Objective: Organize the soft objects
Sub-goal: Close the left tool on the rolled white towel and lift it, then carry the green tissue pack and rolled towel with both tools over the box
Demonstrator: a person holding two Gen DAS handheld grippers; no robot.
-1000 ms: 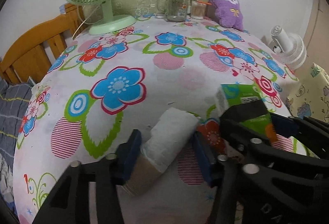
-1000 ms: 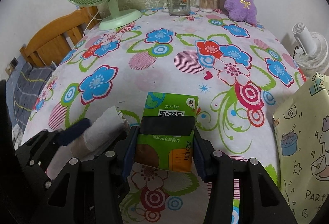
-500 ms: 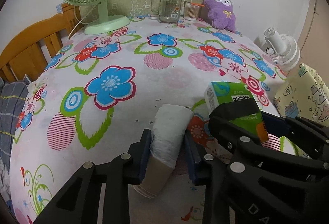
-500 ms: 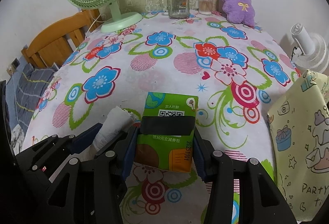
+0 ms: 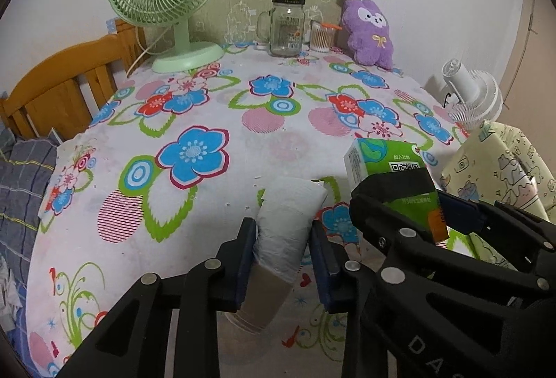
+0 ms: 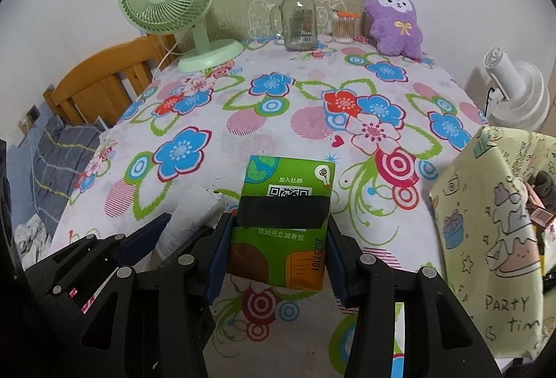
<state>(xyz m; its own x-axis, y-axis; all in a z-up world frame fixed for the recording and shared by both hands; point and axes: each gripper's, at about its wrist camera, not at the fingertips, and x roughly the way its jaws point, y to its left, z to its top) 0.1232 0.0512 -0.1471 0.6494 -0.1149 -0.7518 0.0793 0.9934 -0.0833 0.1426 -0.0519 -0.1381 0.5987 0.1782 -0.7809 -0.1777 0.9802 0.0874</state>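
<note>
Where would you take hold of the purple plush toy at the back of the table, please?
Grip the purple plush toy across its body, below the head, coming from the front: it sits upright against the wall, with the cotton swab jar close on one side.

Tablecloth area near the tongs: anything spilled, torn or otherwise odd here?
Small white flecks lie scattered on the floral tablecloth just beyond the nearly used-up paper roll, whose bare cardboard core sticks out below the left tongs. Nothing is spilled.
</note>
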